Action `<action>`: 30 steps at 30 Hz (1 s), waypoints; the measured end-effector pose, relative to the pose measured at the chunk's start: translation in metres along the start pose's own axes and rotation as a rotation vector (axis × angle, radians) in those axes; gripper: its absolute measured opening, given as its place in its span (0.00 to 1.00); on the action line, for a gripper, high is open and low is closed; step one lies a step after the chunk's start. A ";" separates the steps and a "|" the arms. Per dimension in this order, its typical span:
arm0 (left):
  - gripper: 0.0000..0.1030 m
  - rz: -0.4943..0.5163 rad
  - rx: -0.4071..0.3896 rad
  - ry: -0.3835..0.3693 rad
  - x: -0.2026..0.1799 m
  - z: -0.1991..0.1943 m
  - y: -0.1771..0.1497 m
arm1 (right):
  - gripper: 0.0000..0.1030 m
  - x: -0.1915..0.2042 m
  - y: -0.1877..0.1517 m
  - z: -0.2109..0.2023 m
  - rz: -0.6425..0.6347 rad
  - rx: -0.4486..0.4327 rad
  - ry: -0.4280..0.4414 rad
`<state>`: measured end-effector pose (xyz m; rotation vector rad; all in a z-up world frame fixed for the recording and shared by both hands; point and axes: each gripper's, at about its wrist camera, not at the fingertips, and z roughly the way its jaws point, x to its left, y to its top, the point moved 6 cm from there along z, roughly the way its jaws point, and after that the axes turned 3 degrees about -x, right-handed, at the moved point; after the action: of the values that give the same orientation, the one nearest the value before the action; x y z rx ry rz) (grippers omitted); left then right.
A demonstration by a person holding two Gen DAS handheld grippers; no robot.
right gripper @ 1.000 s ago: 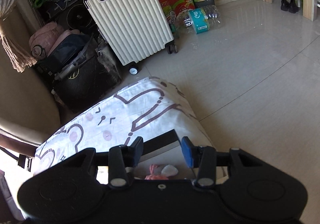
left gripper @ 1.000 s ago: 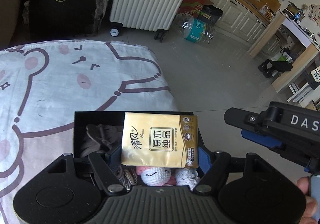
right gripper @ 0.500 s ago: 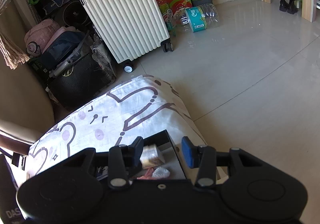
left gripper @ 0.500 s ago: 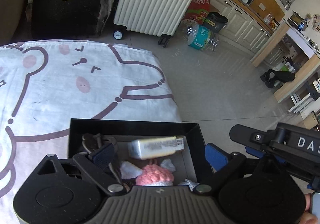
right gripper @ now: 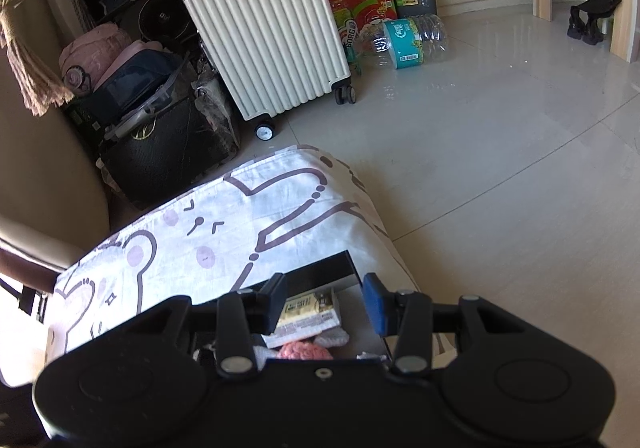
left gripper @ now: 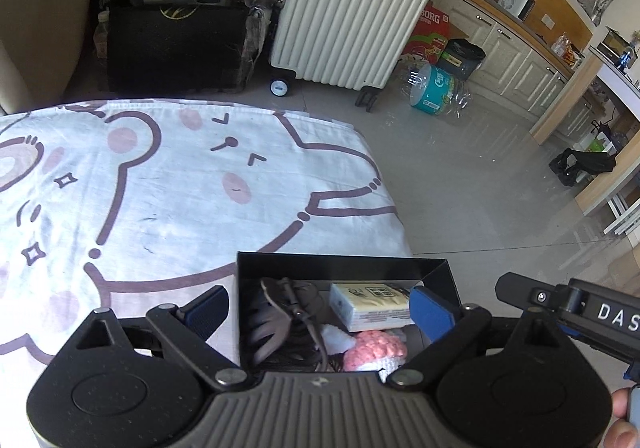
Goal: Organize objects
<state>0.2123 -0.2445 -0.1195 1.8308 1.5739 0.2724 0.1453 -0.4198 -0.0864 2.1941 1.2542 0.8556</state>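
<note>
Now cream tissue pack (left gripper: 370, 306) lies in black box (left gripper: 340, 268); left gripper (left gripper: 320, 310) wide, right gripper (right gripper: 325, 302) wide.

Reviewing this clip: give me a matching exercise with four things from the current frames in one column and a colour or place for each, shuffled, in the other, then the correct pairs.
Things:
1. tissue pack
2. crocheted toy
3. hair clip
4. suitcase

Descriptions:
A. standing on the floor beyond the bed
B. pink, at the near side of the black box
C. cream, lying by the box's far wall on the right
D. dark brown, in the left part of the box

Pairs: 1-C, 2-B, 3-D, 4-A
</note>
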 end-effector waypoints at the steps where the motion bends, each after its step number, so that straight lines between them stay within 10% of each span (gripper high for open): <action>1: 0.93 0.005 -0.003 0.006 0.001 -0.002 0.001 | 0.43 0.001 -0.001 -0.001 -0.007 0.001 -0.001; 30: 0.94 0.090 -0.052 0.158 0.046 -0.090 -0.003 | 0.52 0.027 -0.028 -0.051 -0.154 -0.044 -0.068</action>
<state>0.1700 -0.1687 -0.0680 1.8811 1.5763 0.5052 0.1028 -0.3781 -0.0618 2.0448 1.3381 0.7350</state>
